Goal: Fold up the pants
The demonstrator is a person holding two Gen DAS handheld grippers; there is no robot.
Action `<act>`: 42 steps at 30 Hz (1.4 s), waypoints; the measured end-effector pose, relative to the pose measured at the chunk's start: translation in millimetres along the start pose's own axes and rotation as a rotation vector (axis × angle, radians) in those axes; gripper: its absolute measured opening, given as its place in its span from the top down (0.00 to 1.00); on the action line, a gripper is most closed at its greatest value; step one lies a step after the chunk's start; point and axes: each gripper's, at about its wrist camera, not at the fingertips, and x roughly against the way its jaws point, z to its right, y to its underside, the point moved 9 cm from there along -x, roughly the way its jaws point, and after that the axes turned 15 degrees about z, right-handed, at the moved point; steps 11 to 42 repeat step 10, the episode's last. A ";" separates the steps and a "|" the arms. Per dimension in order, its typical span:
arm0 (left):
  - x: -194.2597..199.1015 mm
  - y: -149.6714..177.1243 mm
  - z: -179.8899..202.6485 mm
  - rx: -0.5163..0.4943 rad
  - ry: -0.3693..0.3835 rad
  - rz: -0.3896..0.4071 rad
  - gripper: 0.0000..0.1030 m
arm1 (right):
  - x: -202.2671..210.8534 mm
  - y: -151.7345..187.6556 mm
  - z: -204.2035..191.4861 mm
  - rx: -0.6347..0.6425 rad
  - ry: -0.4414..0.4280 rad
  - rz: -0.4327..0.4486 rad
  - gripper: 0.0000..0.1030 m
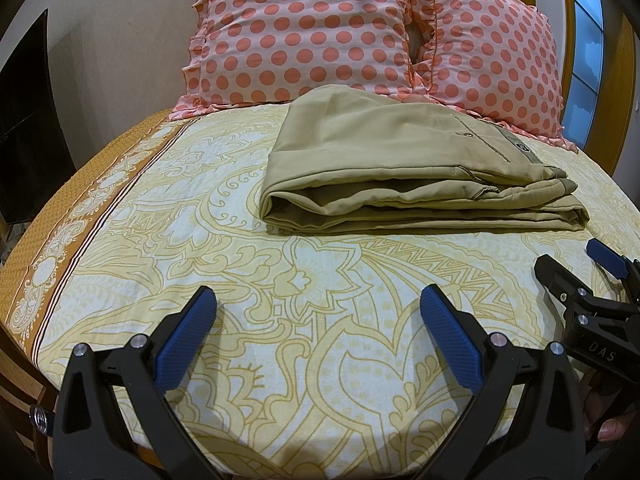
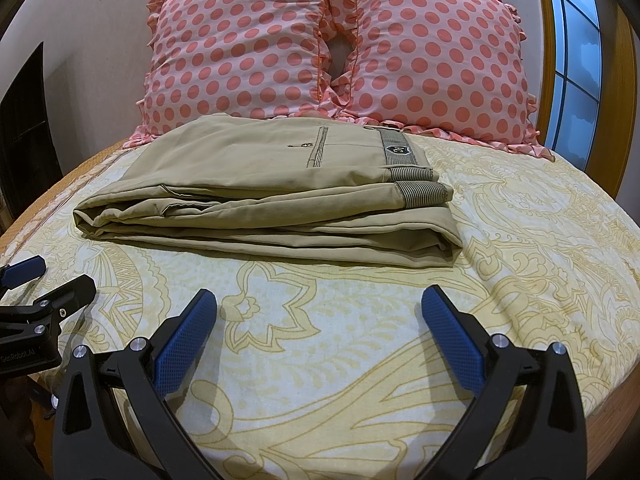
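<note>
- Already folded into a thick, layered rectangle, the khaki pants (image 2: 264, 196) lie flat on the bedsheet (image 2: 360, 340), toward the head of the bed and just in front of the pillows.
- Their striped waistband (image 2: 412, 174), with a dark shield-shaped label, sits at the right end of the bundle in the right wrist view; a buttoned back pocket faces up beside it.
- Rounded fold edges face the cameras, with several layers of cloth stacked one over another.
- Two polka-dot pillows (image 1: 304, 28), pink with coral spots and frilled edges, stand side by side against the wall behind the pants.
- Nearer the foot of the bed, the left gripper (image 1: 318, 300) hovers over the patterned sheet with its blue-padded fingers spread wide apart, holding nothing, well short of the pants.
- Likewise the right gripper (image 2: 319, 300) has its fingers wide apart and empty, clear of the fabric.
- Each gripper shows at the edge of the other's view, so the two sit side by side, near one another.
- At the right of both views is a wood-framed window (image 2: 576, 52); at the left stands a dark panel (image 1: 28, 120) by the wall.
- Along the left edge of the bed, the sheet carries a brown patterned border.
</note>
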 end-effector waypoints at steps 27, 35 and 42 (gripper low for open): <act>0.0 0.4 0.3 0.001 -0.001 -0.001 0.02 | 0.1 0.4 -0.1 0.000 0.000 0.001 0.01; 0.0 0.4 0.3 0.001 -0.001 -0.001 0.02 | 0.1 0.4 -0.1 0.000 0.000 0.001 0.01; 0.0 0.4 0.3 0.001 -0.001 -0.001 0.02 | 0.1 0.4 -0.1 0.000 0.000 0.001 0.01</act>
